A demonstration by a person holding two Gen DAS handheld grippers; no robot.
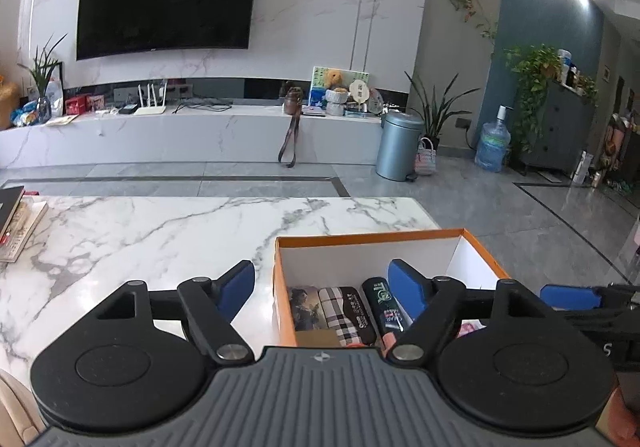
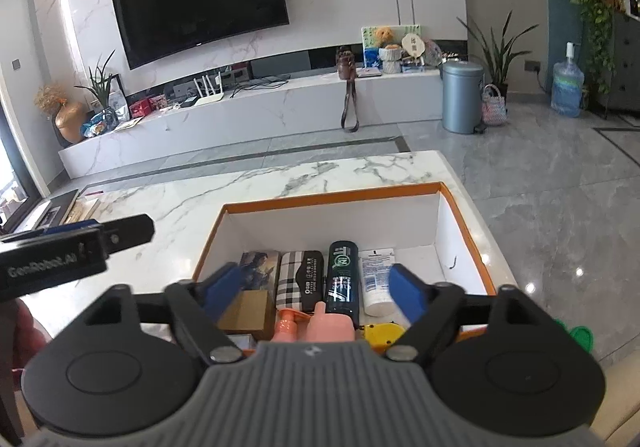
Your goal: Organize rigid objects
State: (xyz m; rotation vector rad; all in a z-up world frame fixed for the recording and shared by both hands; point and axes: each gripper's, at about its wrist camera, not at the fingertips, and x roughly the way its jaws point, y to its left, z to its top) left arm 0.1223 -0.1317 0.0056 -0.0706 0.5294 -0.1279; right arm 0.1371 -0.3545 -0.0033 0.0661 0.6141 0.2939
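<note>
Both claws stood apart and empty: the left claw (image 1: 322, 289) hung over the near left corner of the box (image 2: 460, 225), the right claw (image 2: 316, 287) above its contents. The box sat on the marble surface (image 2: 304, 175) near its right edge. A low claw could catch the rim and shove the box off. The green bottle (image 2: 342, 275) lay flat, its long axis running front to back; its cap end probably pointed away.
</note>
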